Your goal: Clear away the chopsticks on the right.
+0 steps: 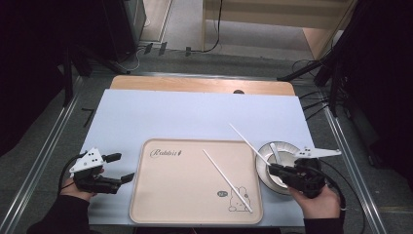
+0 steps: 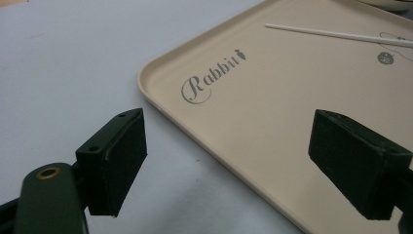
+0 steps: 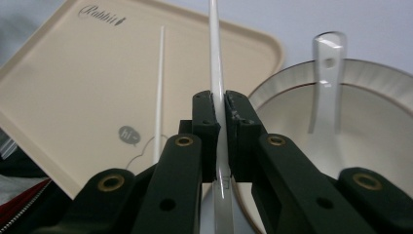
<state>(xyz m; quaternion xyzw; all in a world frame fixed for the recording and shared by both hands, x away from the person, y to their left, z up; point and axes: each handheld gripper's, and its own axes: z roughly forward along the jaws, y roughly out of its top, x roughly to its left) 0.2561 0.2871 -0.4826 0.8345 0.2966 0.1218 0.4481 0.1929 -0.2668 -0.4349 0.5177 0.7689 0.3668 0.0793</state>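
A person sits at a table covered by a pale blue-white mat, holding a black two-jaw gripper in each hand. At the left of the high view, the left gripper rests over the mat just beside the left edge of a beige tray; its jaws are spread wide with nothing between them. In the left gripper view its two black pads frame the tray's near corner, where the word "Rabbit" is printed. On the tray lies one white chopstick, slanting from the middle down toward a small rabbit drawing at the lower right corner. To the right, just beside the tray's right edge, stands a round white bowl with a white soup spoon lying in it, handle resting on the rim. The right gripper hovers over the bowl's near side, jaws pressed together and pinching a second white chopstick near its thick end. That chopstick points up and left, over the tray's upper right corner and the mat.
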